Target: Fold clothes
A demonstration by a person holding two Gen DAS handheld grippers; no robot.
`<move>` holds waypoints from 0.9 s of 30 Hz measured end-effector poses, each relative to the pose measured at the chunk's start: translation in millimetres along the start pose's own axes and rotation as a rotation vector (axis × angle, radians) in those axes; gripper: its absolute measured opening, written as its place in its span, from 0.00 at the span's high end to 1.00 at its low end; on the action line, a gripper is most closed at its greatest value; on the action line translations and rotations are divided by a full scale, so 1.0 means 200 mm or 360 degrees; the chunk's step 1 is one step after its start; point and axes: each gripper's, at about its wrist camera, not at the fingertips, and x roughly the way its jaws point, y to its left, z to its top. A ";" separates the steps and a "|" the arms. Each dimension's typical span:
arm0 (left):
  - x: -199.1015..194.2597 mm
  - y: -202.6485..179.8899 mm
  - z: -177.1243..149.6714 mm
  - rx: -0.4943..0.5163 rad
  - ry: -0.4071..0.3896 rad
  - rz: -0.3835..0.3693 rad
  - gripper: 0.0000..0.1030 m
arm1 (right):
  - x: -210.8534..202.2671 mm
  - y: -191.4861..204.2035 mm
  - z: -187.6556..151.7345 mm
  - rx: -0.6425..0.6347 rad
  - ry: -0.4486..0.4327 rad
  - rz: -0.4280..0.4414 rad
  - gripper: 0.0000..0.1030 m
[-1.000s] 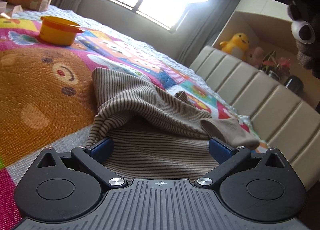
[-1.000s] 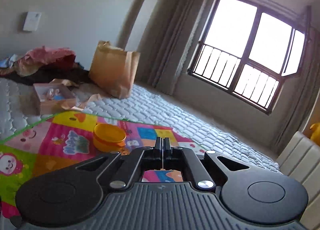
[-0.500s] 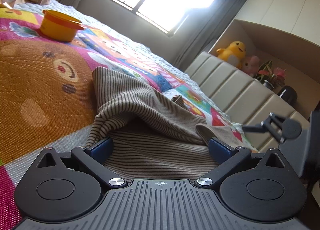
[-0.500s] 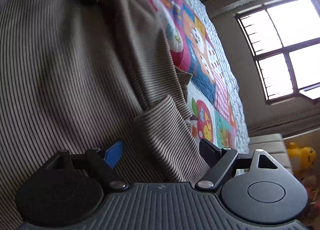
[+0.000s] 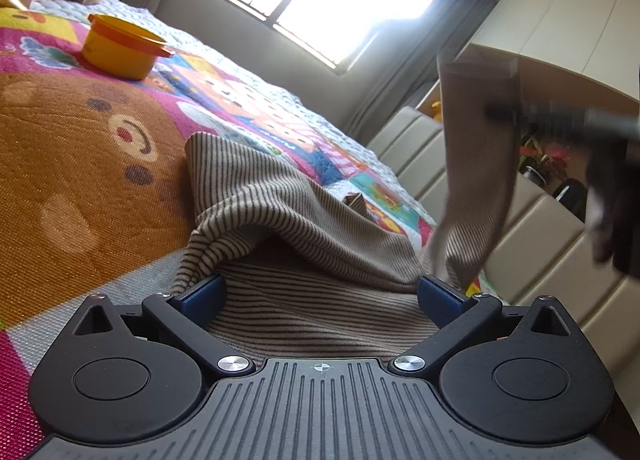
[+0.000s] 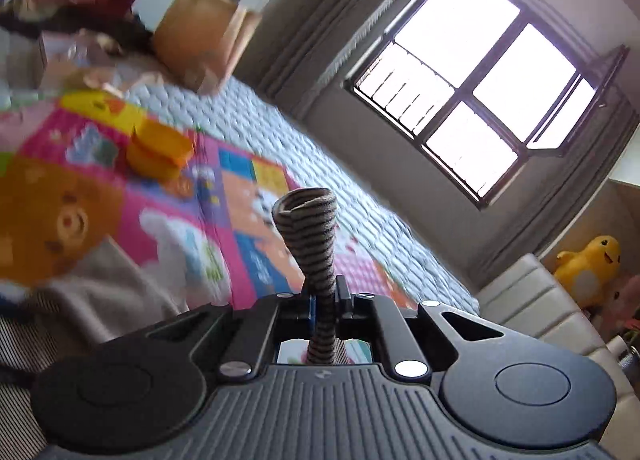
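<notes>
on the play mat (image 5: 72, 164), striped garment (image 5: 304, 220), right gripper (image 6: 324, 300) clamped on its bunched sleeve (image 6: 308, 220), left gripper (image 5: 320, 296) spread apart over the cloth

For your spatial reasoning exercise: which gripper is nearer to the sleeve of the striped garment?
Right. The right gripper is shut on the sleeve, lifting it. The left gripper stands open over the garment's body, with the sleeve off to its right.

The left wrist view sits low, very near the bed (image 5: 60, 164), looking along it toward the far window (image 5: 320, 0). The right wrist view looks from higher up, rolled sideways, toward the same window (image 6: 472, 100). Both share the colourful mat (image 5: 248, 100), the yellow bowl (image 5: 120, 48) and the padded headboard (image 5: 432, 164).
</notes>
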 end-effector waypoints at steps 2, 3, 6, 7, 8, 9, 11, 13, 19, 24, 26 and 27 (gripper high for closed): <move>0.00 0.00 0.00 -0.0004 -0.0001 -0.0001 0.00 | 0.03 0.08 0.11 -0.0022 -0.0069 0.0070 0.93; 0.00 0.00 0.00 -0.0006 -0.0001 -0.0003 0.00 | 0.06 0.13 0.16 -0.0044 -0.0099 0.0106 0.93; 0.00 0.00 0.00 -0.0012 -0.0005 -0.0010 0.00 | 0.11 0.34 0.22 -0.0139 -0.0127 0.0239 0.93; 0.00 0.01 -0.01 -0.0015 -0.0006 -0.0013 0.00 | 0.12 0.40 0.21 -0.0165 -0.0118 0.0280 0.93; 0.00 0.01 -0.01 -0.0017 -0.0007 -0.0015 0.00 | 0.13 0.47 0.20 -0.0191 -0.0109 0.0322 0.93; 0.00 0.01 -0.01 -0.0019 -0.0007 -0.0016 0.00 | 0.14 0.52 0.18 -0.0215 -0.0095 0.0362 0.93; 0.00 0.01 -0.01 -0.0020 -0.0008 -0.0017 0.00 | 0.14 0.61 0.14 -0.0251 -0.0040 0.0435 0.93; -0.01 0.01 -0.01 -0.0022 -0.0007 -0.0019 0.00 | 0.14 0.65 0.08 -0.0261 0.0004 0.0495 0.91; -0.01 0.01 -0.01 -0.0027 -0.0002 -0.0018 0.00 | 0.06 0.50 -0.08 -0.0110 0.0025 0.0490 0.53; -0.01 0.01 0.00 -0.0039 0.0010 -0.0017 0.00 | 0.01 0.26 -0.32 0.0209 0.0082 0.0391 0.29; -0.01 0.01 0.00 -0.0039 0.0018 -0.0013 0.00 | -0.01 0.18 -0.47 0.0327 0.0144 0.0341 0.21; -0.01 0.01 0.00 -0.0038 0.0022 -0.0009 0.00 | -0.02 0.14 -0.55 0.0393 0.0179 0.0311 0.18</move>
